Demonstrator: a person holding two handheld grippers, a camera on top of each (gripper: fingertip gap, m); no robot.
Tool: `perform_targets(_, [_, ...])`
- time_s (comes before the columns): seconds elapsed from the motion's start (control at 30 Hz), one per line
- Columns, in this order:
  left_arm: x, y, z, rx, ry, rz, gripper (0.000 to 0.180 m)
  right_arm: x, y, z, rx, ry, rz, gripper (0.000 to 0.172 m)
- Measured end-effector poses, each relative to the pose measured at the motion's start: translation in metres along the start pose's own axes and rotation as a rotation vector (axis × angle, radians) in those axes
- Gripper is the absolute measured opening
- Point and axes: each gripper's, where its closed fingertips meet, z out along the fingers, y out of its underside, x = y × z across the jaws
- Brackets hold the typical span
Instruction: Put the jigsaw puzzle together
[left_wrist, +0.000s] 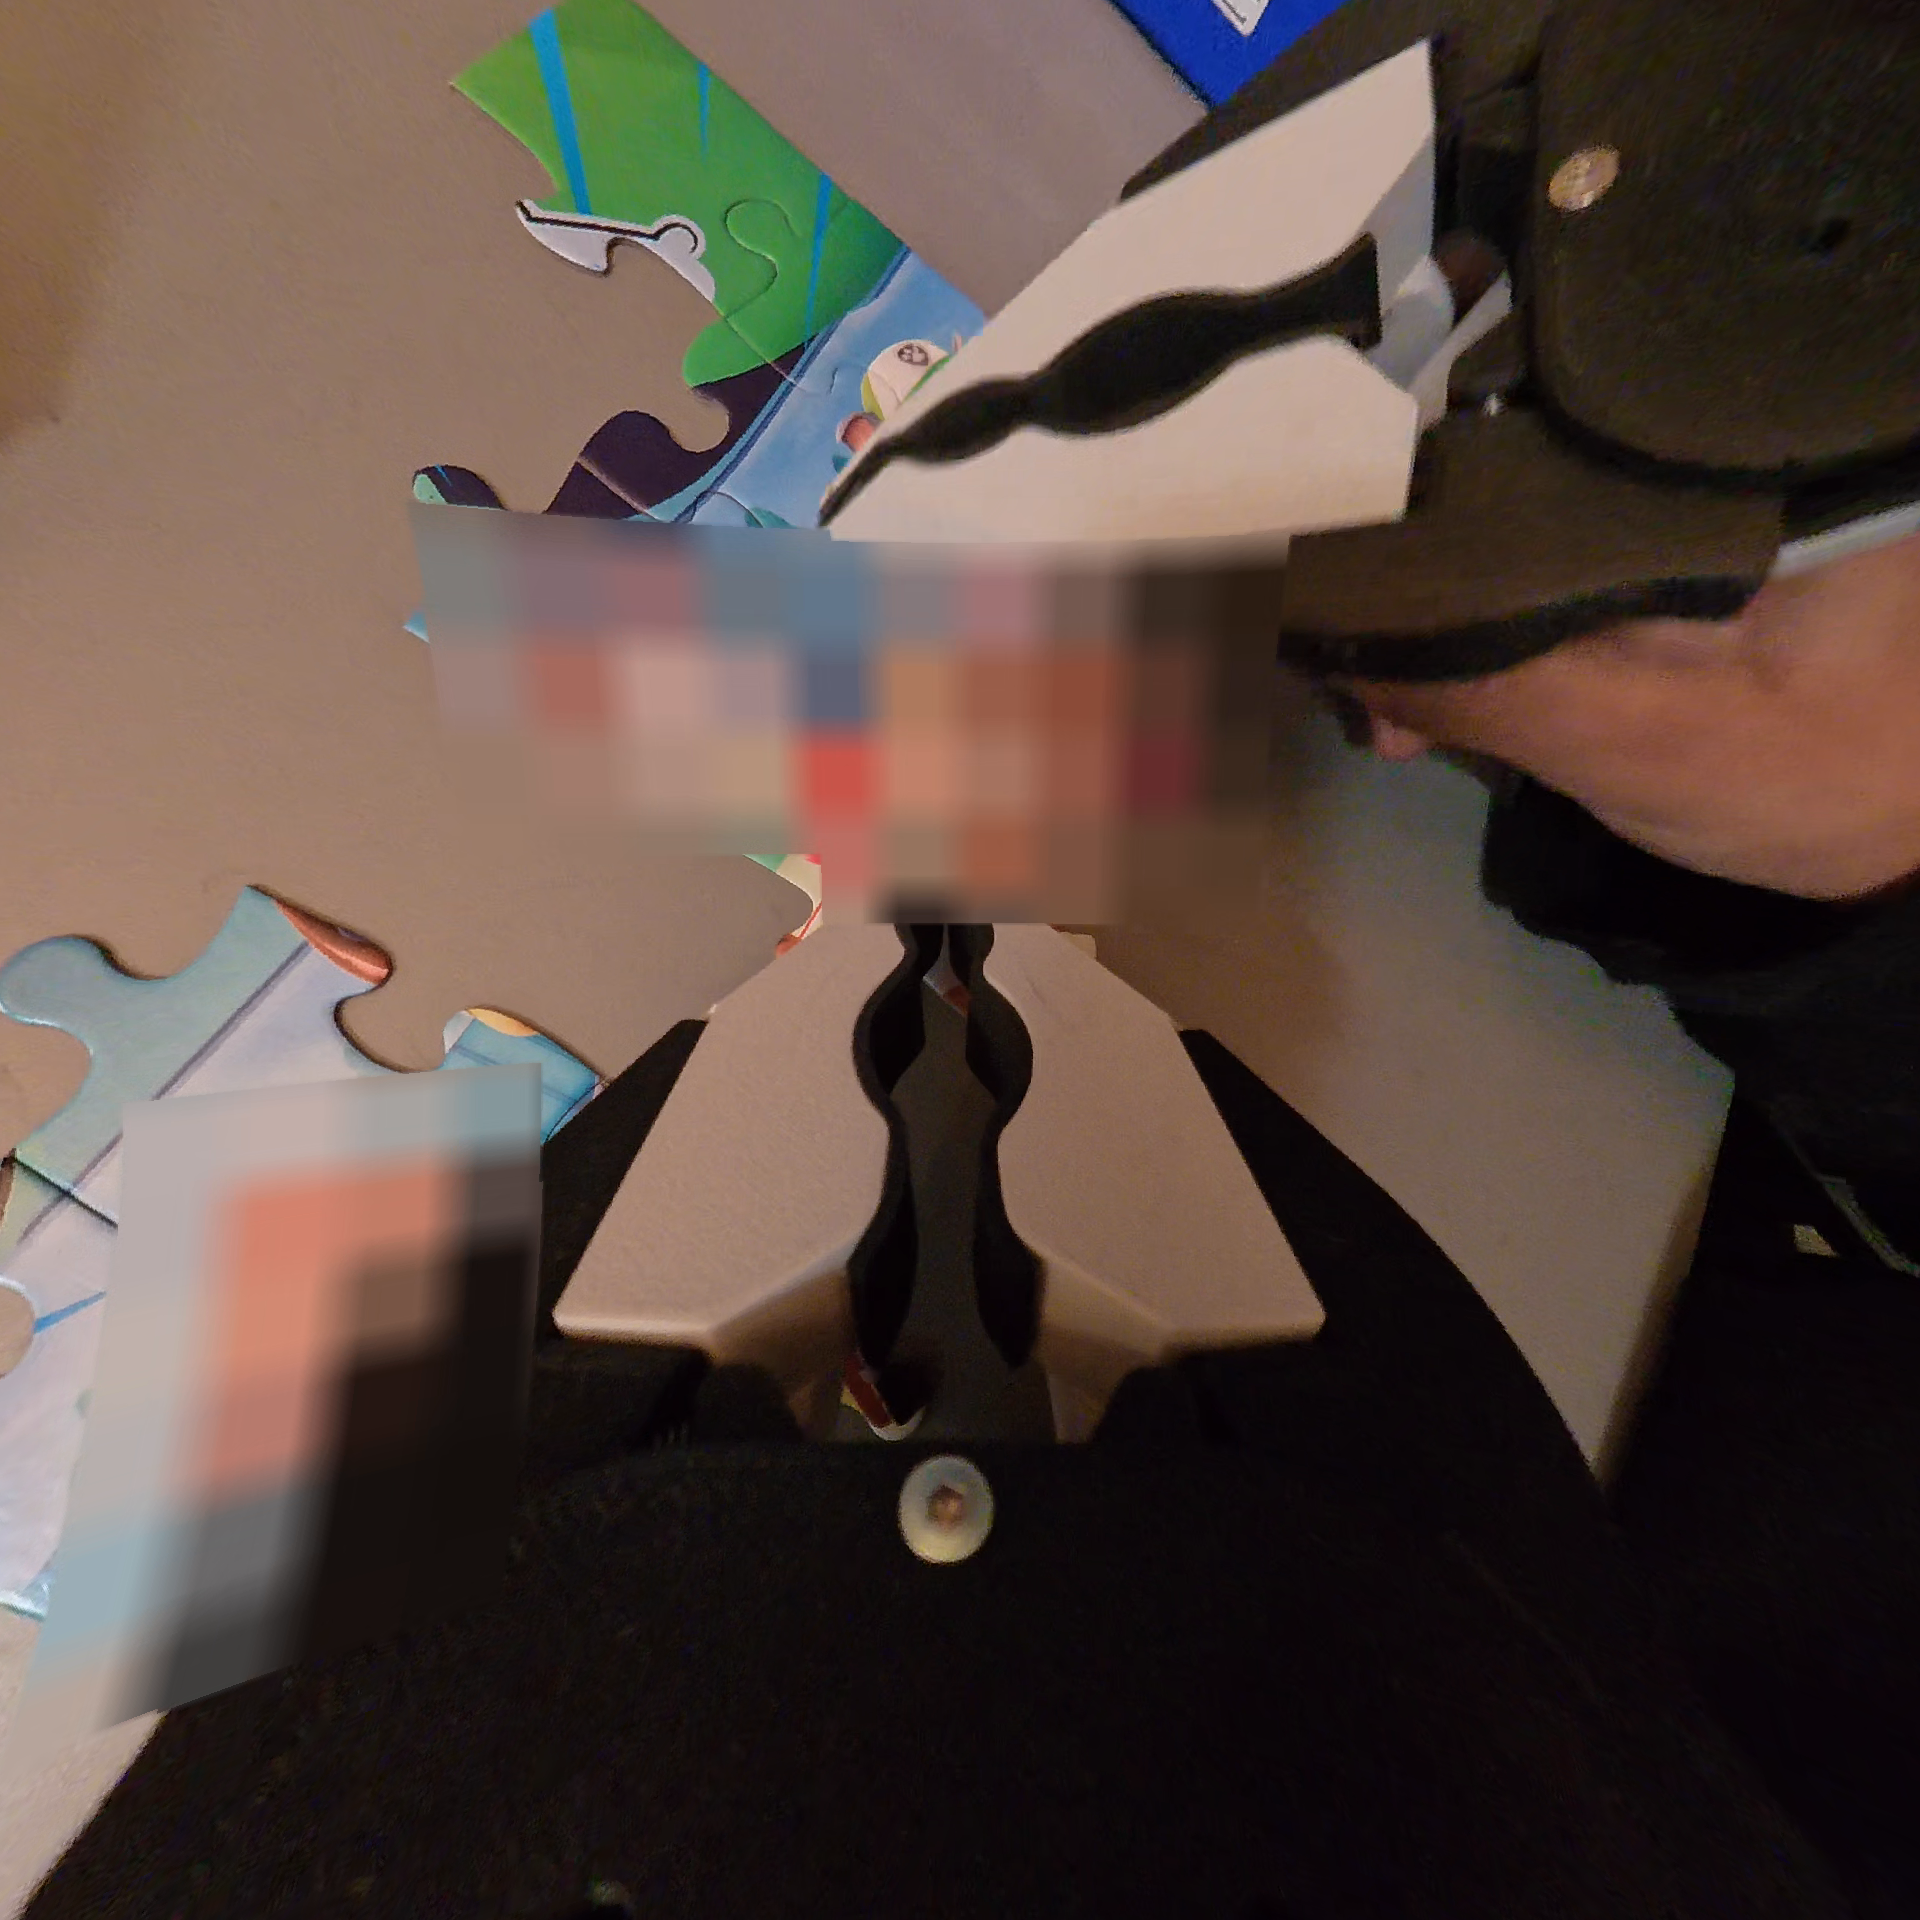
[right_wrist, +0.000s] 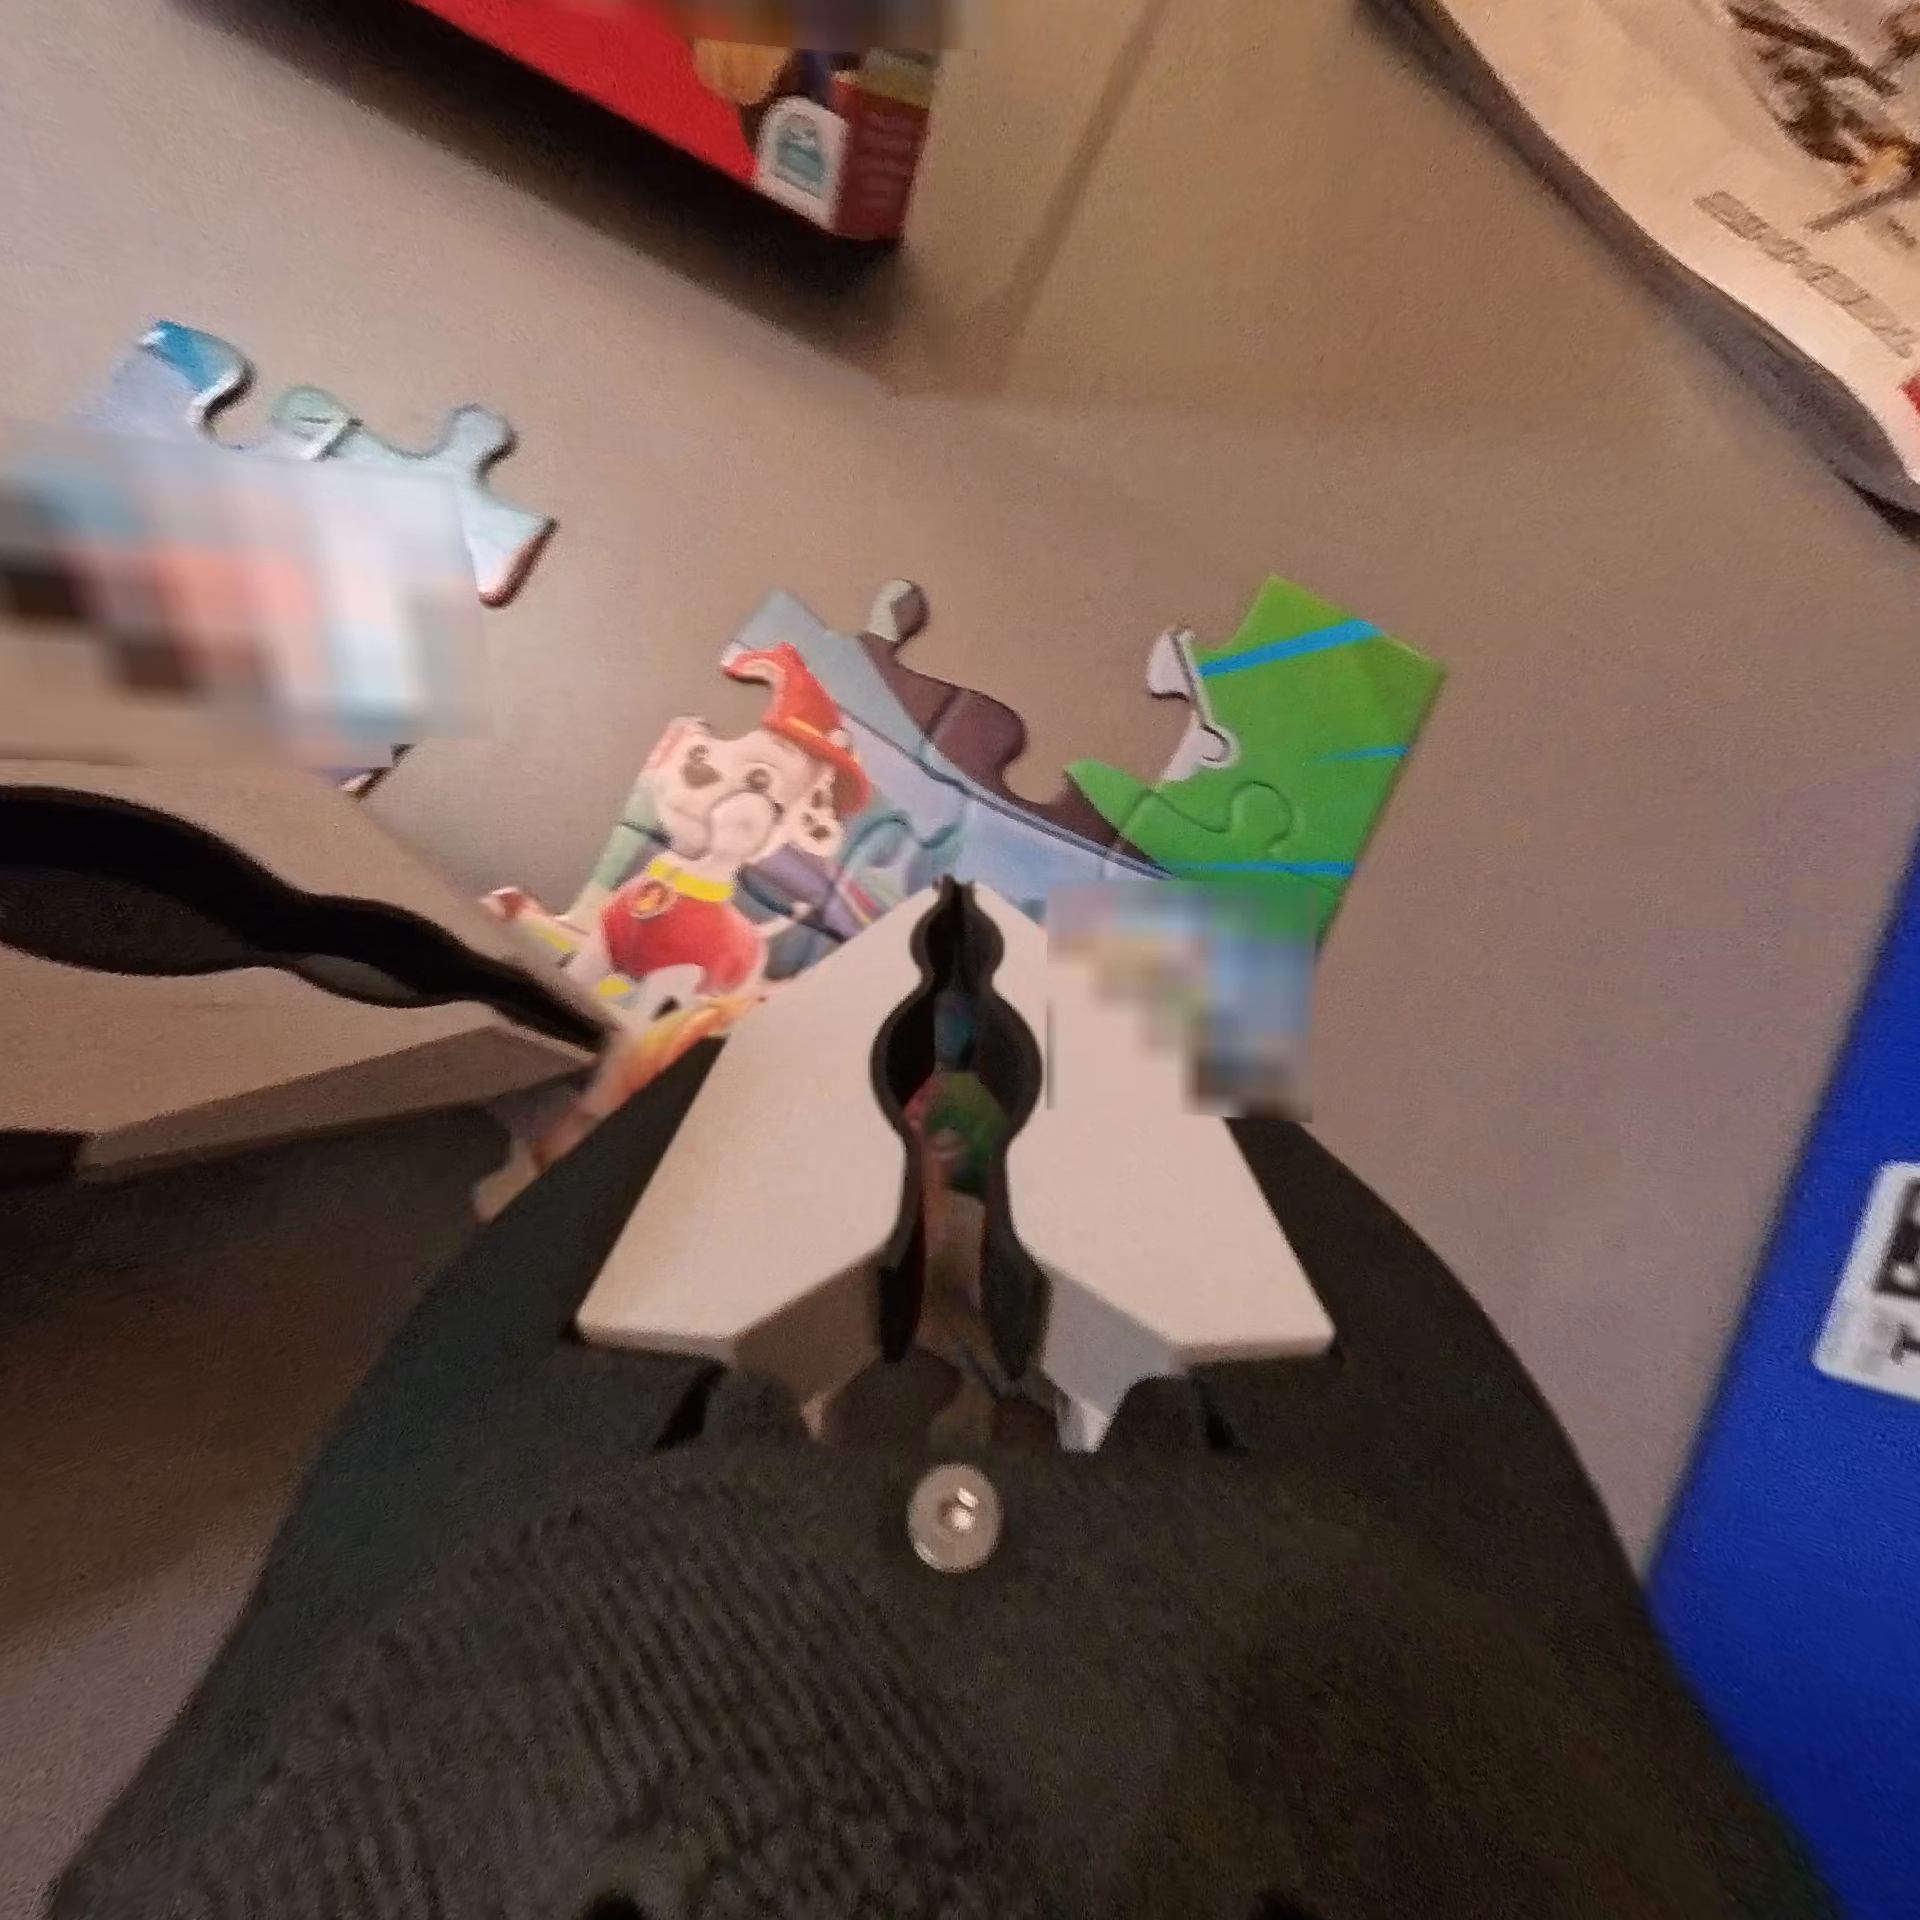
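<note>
- My left claw (left_wrist: 943, 940) has its jaws together, tips low over the joined puzzle pieces (right_wrist: 914, 790) on the tabletop (right_wrist: 1351, 468); nothing visibly gripped.
- My right claw (right_wrist: 958, 891) is likewise closed, tips at the near edge of that joined group.
- A second puzzle cluster (left_wrist: 208, 1029) lies apart to the left.
- A red box (right_wrist: 748, 114) sits by the far edge, a blue box (right_wrist: 1808, 1455) at the right edge.

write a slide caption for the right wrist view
Right gripper, jaws shut, poised over a partly assembled cartoon jigsaw puzzle on a beige table, left gripper alongside.
</note>
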Motion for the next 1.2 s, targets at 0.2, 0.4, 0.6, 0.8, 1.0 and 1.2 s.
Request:
perform_targets(0.2, [0.0,0.0,0.0,0.002,0.002,-0.001,0.0,-0.028,-0.003,0.0,0.005,-0.143,0.048,0.0])
perform_targets(0.4, [0.0,0.0,0.0,0.011,0.003,-0.001,0.0,0.006,0.025,-0.04,-0.111,0.065,0.002,0.0])
perform_targets(0.6, [0.0,0.0,0.0,0.025,-0.028,0.017,0.0,0.039,0.046,-0.149,-0.045,0.202,0.068,0.001])
perform_targets(0.8, [0.001,0.001,0.001,0.04,-0.051,0.064,0.0,0.034,0.128,-0.18,-0.124,0.109,0.316,0.027])
perform_targets(1.0, [0.008,0.003,0.001,0.037,-0.005,0.038,0.0,0.021,0.165,-0.159,-0.137,0.117,0.454,0.072])
perform_targets(1.2, [0.008,0.004,0.001,0.035,-0.007,0.042,0.0,0.016,0.166,-0.15,-0.129,0.204,0.371,0.056])
